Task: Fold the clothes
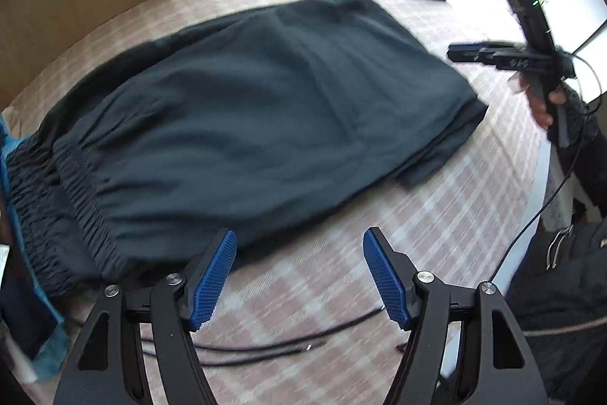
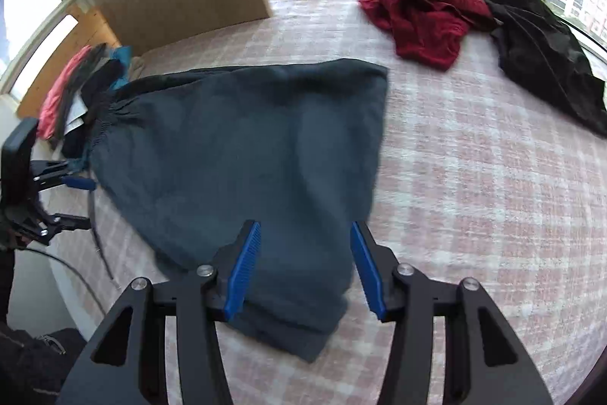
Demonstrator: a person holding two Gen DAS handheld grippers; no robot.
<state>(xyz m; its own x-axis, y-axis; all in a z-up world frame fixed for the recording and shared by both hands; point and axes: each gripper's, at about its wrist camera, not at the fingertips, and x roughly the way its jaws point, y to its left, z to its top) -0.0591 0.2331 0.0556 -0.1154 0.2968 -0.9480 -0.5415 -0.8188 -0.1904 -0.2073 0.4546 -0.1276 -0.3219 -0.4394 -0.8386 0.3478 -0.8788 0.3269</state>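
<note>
- The dark trousers (image 1: 265,109) lie folded lengthwise on the checked bed (image 2: 474,177), with the elastic waistband (image 1: 76,185) at your left.
- Your left gripper (image 1: 299,276) hovers over bare bedding just beside the near edge, jaws wide and empty.
- Your right gripper (image 2: 305,264) hangs above the leg end, jaws partly apart, gripping nothing.
- You seem between folds; next, likely pinch both leg-end corners and carry them toward the waistband.

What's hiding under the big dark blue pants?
Under the dark blue pants only the checked bedcover shows around them. Anything directly beneath is covered, so I cannot tell.
</note>
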